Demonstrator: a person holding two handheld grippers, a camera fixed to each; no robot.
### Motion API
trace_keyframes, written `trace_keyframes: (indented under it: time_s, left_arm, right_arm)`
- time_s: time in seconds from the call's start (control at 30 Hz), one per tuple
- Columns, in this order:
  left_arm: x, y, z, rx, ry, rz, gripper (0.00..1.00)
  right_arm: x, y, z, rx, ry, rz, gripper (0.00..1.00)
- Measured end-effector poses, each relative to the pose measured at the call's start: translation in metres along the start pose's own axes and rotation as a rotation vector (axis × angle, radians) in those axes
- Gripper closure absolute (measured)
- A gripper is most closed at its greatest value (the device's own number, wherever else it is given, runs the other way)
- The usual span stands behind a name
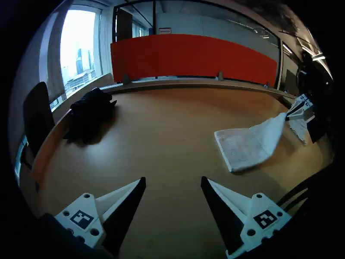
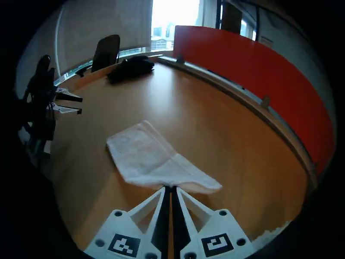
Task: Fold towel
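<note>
**Visitor:** Where is the towel right now?

**Me:** The white towel (image 2: 144,155) lies on the wooden table (image 1: 172,125), just ahead of my right gripper (image 2: 171,187). The fingers there are drawn almost together, with the towel's near corner nipped between the tips. In the left gripper view, that corner stands up off the tabletop while the rest lies flat.

**Visitor:** And your other tool?

**Me:** My left gripper (image 1: 172,178) is spread wide and holds nothing. It hovers over bare wood, well apart from the towel.

**Visitor:** So what could go wrong?

**Me:** Three things, I think. The pinch sits at the very tips on a thin bit of cloth, so a quick pull could slip the corner free. Nothing pins the far side, so if I carry this corner across, the whole towel may slide along the smooth table instead of creasing. And with only one corner lifted, the fold could come out skewed, with edges that don't meet.

**Visitor:** Is that dark bundle (image 1: 90,114) in the way?

**Me:** No, it sits far off near the table's edge.
</note>
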State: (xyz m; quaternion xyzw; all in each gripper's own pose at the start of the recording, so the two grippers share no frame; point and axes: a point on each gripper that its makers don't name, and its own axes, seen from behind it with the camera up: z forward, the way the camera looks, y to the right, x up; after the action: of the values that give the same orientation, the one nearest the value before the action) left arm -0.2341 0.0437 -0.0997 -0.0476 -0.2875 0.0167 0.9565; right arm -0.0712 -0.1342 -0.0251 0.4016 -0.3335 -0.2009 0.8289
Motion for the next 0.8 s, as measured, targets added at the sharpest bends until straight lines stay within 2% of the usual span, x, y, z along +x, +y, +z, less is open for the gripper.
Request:
trace_keyframes:
  time_s: [0.4,0.67,0.8]
  left_arm:
    - [0.001,0.005,-0.005,-0.012,0.004,-0.013,0.05]
    - [-0.001,0.006,-0.009,-0.011,0.005,-0.016,0.05]
    - [-0.003,0.005,-0.01,-0.004,0.003,-0.021,0.05]
  right_arm:
    - [0.058,-0.036,0.029,0.108,0.047,-0.104,0.98]
    - [0.075,-0.068,0.053,0.192,0.042,-0.155,0.98]
    - [0.079,-0.091,0.071,0.247,0.031,-0.176,0.98]
